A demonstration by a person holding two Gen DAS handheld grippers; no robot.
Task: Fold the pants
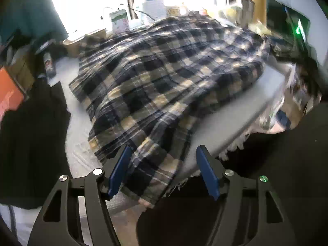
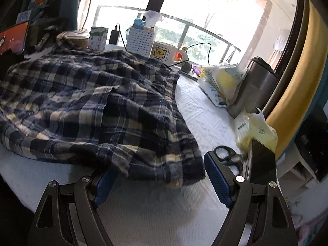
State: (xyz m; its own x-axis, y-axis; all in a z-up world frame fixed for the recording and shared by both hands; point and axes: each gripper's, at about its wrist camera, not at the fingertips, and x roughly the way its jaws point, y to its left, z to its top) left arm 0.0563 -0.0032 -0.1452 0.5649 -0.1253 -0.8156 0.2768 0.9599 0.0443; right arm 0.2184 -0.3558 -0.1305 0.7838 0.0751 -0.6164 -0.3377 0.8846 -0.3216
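Both tools gape, seemingly untouching, around plaid pants.

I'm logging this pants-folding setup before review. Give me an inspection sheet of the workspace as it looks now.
Surface: white textured table cover, bare at the near and right sides.
Job's things: plaid pants lie rumpled across the table; one end hangs over the near edge.
Clutter: scissors, yellow bags, steel tumbler, white basket, carton.
Grippers: left tongs open, the cloth's hanging end between them; right tongs open astride the pants' near corner.
Cables: black cord and a plugged charger at the far edge.
Surroundings: bright window, yellow curtain.
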